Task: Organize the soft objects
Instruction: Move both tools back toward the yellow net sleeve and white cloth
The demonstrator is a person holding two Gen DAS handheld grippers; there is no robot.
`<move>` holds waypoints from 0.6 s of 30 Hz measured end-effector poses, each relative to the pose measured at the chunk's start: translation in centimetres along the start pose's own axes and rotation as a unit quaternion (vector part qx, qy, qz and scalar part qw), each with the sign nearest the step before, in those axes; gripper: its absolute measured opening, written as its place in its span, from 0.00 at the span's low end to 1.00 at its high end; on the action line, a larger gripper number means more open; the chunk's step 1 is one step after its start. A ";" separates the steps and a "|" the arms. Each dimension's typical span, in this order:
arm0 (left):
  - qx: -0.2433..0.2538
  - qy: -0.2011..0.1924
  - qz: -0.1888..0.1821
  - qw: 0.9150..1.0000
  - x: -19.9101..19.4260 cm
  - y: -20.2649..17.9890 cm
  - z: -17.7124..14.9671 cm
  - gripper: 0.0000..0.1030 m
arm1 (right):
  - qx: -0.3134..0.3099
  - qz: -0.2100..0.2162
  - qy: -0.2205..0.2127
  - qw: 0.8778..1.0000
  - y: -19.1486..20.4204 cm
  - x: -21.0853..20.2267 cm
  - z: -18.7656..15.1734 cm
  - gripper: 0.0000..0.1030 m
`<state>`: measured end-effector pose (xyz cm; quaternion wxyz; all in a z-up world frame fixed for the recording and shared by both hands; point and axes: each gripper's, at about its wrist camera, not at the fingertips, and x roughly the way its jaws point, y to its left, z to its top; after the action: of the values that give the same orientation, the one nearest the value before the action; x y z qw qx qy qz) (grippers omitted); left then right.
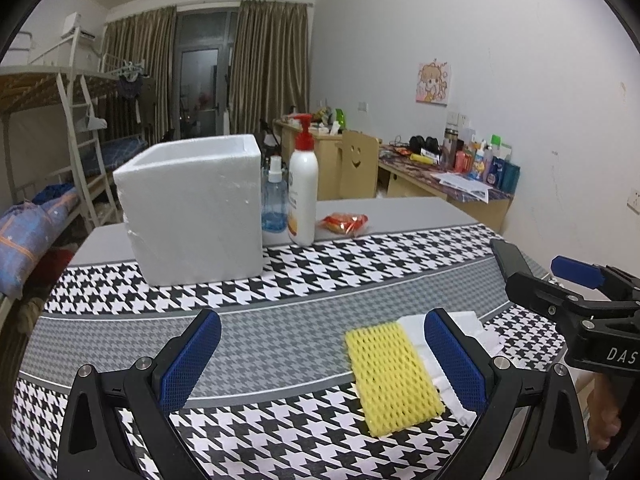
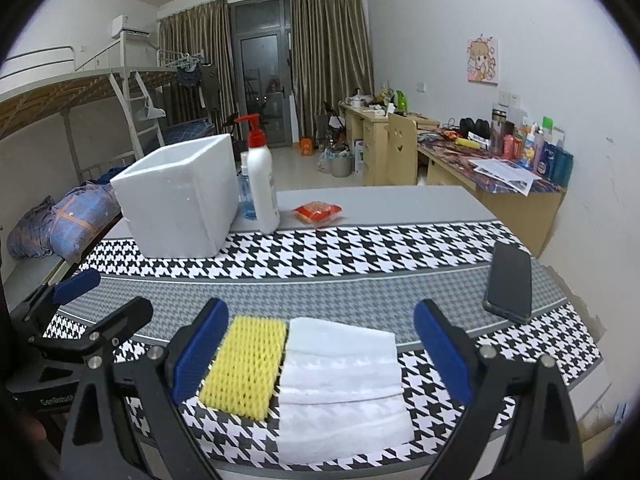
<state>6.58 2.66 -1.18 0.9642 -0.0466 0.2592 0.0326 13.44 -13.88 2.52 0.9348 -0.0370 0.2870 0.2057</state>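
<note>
A yellow foam net sleeve (image 1: pixel 394 376) (image 2: pixel 246 364) lies flat on the houndstooth tablecloth (image 1: pixel 280 276), beside a white foam sheet (image 2: pixel 340 384) (image 1: pixel 448 344) on its right. My left gripper (image 1: pixel 322 364) is open and empty above the cloth, its right finger near the yellow sleeve. My right gripper (image 2: pixel 320 356) is open and empty, its jaws spanning the yellow sleeve and the white sheet. A white styrofoam box (image 1: pixel 196 204) (image 2: pixel 180 196) stands open-topped at the back left.
A white pump bottle (image 1: pixel 303 184), a blue spray bottle (image 1: pixel 274 200) and a red snack packet (image 1: pixel 344 222) stand behind the box. A black phone (image 2: pixel 510 282) lies at the right. Bunk beds stand left, cluttered desks right.
</note>
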 end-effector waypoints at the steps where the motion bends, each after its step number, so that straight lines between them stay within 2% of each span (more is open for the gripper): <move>1: 0.001 0.003 -0.001 1.000 0.2 -0.1 -0.1 0.99 | -0.001 -0.001 0.001 1.000 -0.1 0.1 -0.1 0.94; 18: 0.005 0.056 -0.017 0.998 3.6 -1.6 -2.0 0.99 | 0.015 -0.007 0.039 0.999 -2.1 2.3 -1.8 0.94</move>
<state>8.81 0.96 -4.55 0.9487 -0.0479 0.3124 0.0117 15.07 -15.31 -0.34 0.9249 -0.0334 0.3260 0.1929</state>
